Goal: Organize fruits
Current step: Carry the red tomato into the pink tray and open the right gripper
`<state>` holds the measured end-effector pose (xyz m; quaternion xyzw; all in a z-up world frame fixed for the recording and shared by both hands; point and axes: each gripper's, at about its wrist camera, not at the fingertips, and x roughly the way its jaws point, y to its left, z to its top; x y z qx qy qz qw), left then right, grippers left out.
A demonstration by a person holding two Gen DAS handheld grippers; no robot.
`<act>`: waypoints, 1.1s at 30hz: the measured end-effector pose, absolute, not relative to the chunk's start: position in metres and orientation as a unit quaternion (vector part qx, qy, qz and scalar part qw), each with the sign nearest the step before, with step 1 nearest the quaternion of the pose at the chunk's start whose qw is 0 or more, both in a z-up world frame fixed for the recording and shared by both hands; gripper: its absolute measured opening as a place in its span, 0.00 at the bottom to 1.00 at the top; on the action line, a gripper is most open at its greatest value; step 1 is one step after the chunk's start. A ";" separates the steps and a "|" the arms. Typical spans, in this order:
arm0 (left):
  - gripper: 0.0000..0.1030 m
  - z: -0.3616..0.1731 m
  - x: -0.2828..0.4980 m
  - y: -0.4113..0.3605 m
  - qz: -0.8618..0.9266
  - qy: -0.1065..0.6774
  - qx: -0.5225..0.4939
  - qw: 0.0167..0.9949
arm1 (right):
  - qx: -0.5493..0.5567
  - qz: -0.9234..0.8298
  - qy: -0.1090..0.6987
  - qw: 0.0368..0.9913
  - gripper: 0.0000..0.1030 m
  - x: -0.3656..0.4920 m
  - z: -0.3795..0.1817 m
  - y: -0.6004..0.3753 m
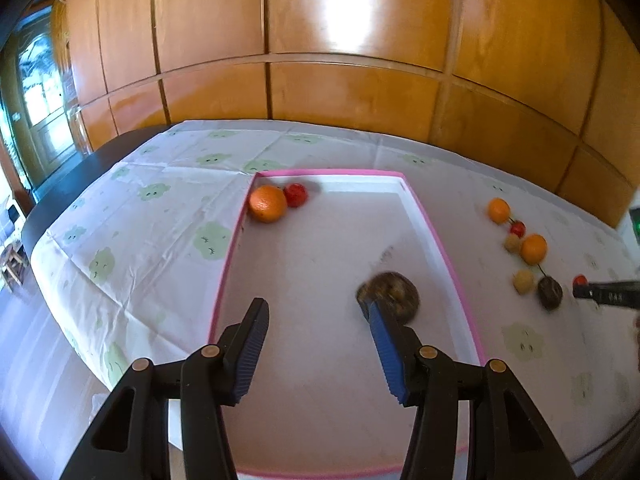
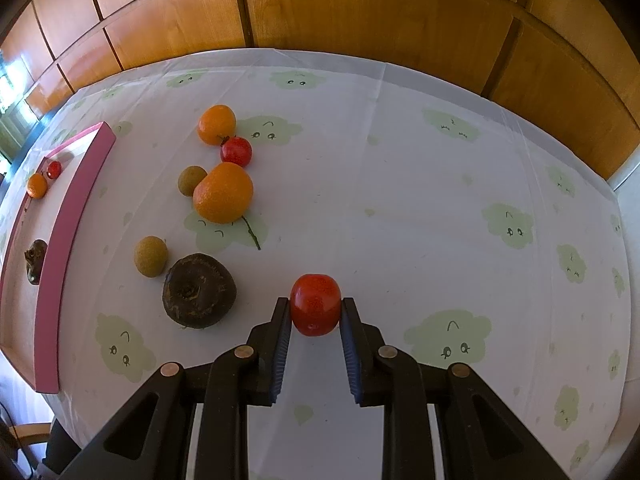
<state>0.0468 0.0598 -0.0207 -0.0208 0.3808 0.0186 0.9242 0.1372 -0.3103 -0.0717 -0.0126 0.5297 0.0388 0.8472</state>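
A pink-rimmed white tray (image 1: 440, 240) holds an orange (image 1: 267, 203), a small red fruit (image 1: 296, 194) and a dark brown fruit (image 1: 394, 292). My left gripper (image 1: 316, 320) is open above the tray, its right finger beside the brown fruit. My right gripper (image 2: 315, 312) is shut on a red fruit (image 2: 315, 304) just above the tablecloth. On the cloth lie two oranges (image 2: 223, 192) (image 2: 216, 124), a red fruit (image 2: 236, 151), two tan fruits (image 2: 150, 256) (image 2: 191, 180) and a dark brown fruit (image 2: 199, 289).
The table carries a white cloth with green cloud faces (image 2: 440, 200). A wooden panelled wall (image 1: 320, 40) stands behind it. The tray's pink wall (image 2: 68, 240) lies left of the loose fruits. The right gripper tip shows in the left wrist view (image 1: 600, 292).
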 end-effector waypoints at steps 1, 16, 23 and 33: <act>0.52 -0.021 0.044 0.057 0.013 0.382 -0.020 0.924 | -0.012 0.039 0.529 0.848 0.24 0.137 -0.071 -0.311; 0.54 -0.002 0.020 0.040 0.011 0.335 0.015 0.942 | -0.007 0.087 0.501 0.861 0.24 0.131 -0.056 -0.296; 0.57 0.004 0.019 0.049 0.028 0.323 0.013 0.946 | 0.001 0.108 0.494 0.863 0.24 0.128 -0.050 -0.288; 0.60 0.004 0.017 0.068 0.048 0.319 -0.003 0.946 | -0.006 0.184 0.464 0.867 0.24 0.124 -0.019 -0.214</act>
